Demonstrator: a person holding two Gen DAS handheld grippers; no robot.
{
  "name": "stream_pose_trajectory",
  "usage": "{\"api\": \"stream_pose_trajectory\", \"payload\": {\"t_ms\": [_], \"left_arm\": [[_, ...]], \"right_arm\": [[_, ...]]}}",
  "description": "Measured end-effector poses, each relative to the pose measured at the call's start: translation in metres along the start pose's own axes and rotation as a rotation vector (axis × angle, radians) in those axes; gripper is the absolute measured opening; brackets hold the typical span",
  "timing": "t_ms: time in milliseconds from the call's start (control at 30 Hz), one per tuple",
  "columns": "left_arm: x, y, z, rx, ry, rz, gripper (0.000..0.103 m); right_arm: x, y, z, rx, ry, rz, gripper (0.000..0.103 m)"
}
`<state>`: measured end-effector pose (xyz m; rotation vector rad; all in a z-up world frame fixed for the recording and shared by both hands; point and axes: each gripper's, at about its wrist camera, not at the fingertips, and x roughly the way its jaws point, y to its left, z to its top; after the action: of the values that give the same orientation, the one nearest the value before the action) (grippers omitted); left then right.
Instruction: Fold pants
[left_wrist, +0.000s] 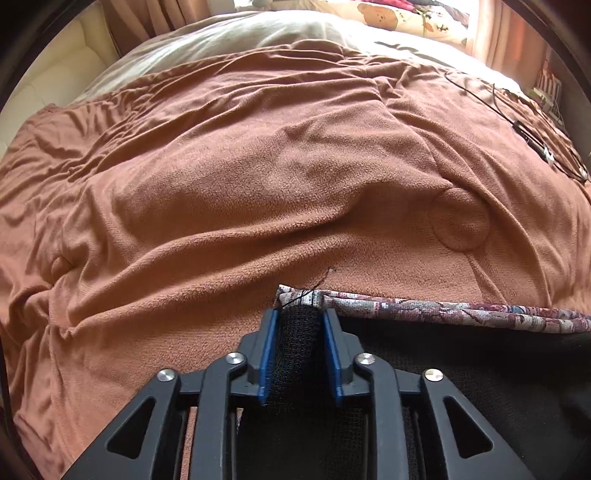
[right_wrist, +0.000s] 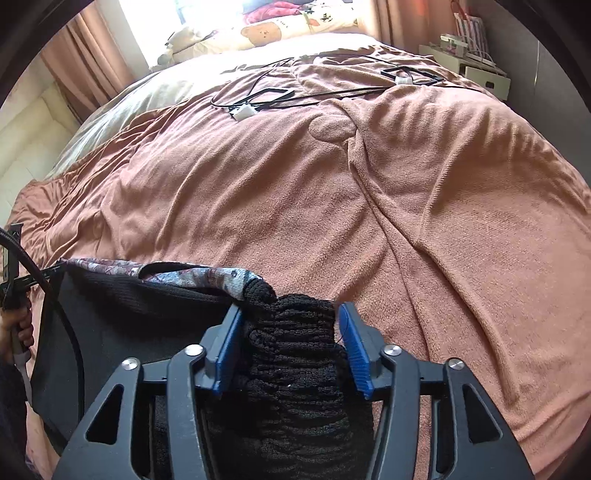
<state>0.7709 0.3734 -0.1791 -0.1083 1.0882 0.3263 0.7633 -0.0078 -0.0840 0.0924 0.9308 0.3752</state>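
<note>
Black knit pants (left_wrist: 461, 369) lie on bed, on brown fleece blanket (left_wrist: 258, 184), patterned waistband (left_wrist: 443, 308) at far edge. Left gripper (left_wrist: 300, 325) at waistband's left corner, right gripper (right_wrist: 291, 321) at its right end: one per corner, likely to keep edge straight. Both jaws apart, bunched cloth between, pads not pressing. Cables (right_wrist: 266, 98) well beyond waistband.

A home bedroom: a bed (right_wrist: 332, 206) under a brown blanket (left_wrist: 258, 166), pillows (right_wrist: 280, 29), seemingly curtains (right_wrist: 88, 62).

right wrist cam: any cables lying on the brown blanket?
Yes: black cables with small white connectors lie spread over the far part of the brown blanket.
</note>
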Motion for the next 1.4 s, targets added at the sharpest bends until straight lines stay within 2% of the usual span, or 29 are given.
{"api": "stream_pose_trajectory", "payload": {"t_ms": [33,67,100,167,433,800,1133,1400], "left_arm": [[-0.004,0.003,0.0,-0.011,-0.004,0.001,0.053],[-0.008,0.007,0.0,-0.026,-0.014,-0.012,0.064],[-0.014,0.011,0.0,-0.04,-0.027,-0.029,0.066],[-0.026,0.017,-0.002,-0.054,-0.042,-0.04,0.067],[-0.077,0.034,-0.025,-0.056,-0.076,-0.059,0.067],[-0.146,0.059,-0.086,-0.096,-0.104,-0.08,0.067],[-0.183,0.072,-0.159,-0.185,-0.119,-0.125,0.067],[-0.191,0.073,-0.212,-0.255,-0.106,-0.169,0.067]], "right_arm": [[-0.002,0.0,0.0,-0.001,-0.009,0.001,0.061],[-0.006,0.0,-0.001,-0.001,-0.016,0.009,0.064],[-0.01,-0.002,-0.001,0.0,-0.024,0.02,0.069],[-0.022,-0.007,-0.003,0.008,-0.046,0.032,0.074],[-0.073,-0.033,-0.028,0.073,-0.086,0.087,0.074],[-0.117,-0.05,-0.072,0.151,-0.069,0.135,0.074],[-0.128,-0.049,-0.102,0.161,-0.023,0.196,0.074],[-0.123,-0.058,-0.124,0.202,0.014,0.251,0.074]]}}
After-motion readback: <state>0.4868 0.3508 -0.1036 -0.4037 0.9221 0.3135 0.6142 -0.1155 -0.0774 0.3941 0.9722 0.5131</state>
